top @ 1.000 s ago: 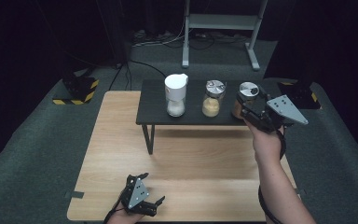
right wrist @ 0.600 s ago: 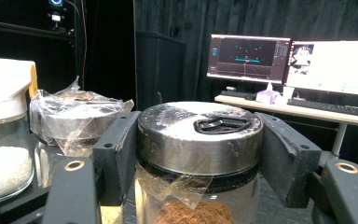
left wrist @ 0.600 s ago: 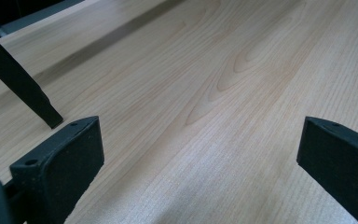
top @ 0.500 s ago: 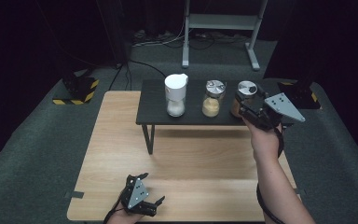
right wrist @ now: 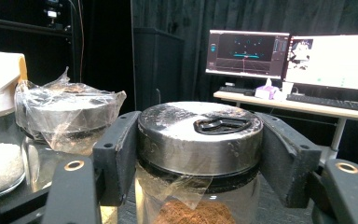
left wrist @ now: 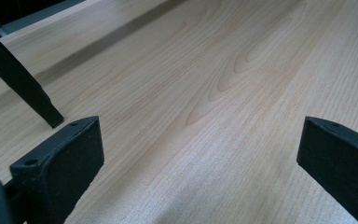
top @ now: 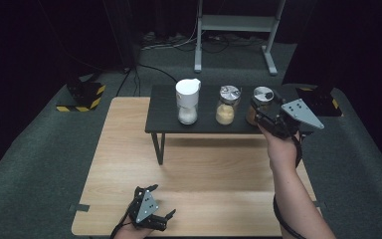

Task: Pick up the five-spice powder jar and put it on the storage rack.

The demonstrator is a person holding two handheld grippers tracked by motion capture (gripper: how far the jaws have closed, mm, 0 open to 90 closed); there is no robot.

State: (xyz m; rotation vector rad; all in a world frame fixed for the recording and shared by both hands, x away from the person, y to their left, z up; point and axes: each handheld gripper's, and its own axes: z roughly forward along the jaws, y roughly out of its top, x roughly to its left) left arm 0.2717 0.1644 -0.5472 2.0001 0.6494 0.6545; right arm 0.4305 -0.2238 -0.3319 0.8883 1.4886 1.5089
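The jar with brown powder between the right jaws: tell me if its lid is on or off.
On. The metal lid sits flat on the upright jar; the right gripper has its jaws against the lid's sides.

Middle jar (right wrist: 65, 116) crowds left side.

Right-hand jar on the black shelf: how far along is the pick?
Done: the right gripper has its jaws around the metal lid of the brown-powder jar. In hand: closing on it, though contact isn't certain. Left: the jar stands on the shelf, unlifted. The left gripper rests open on the table.
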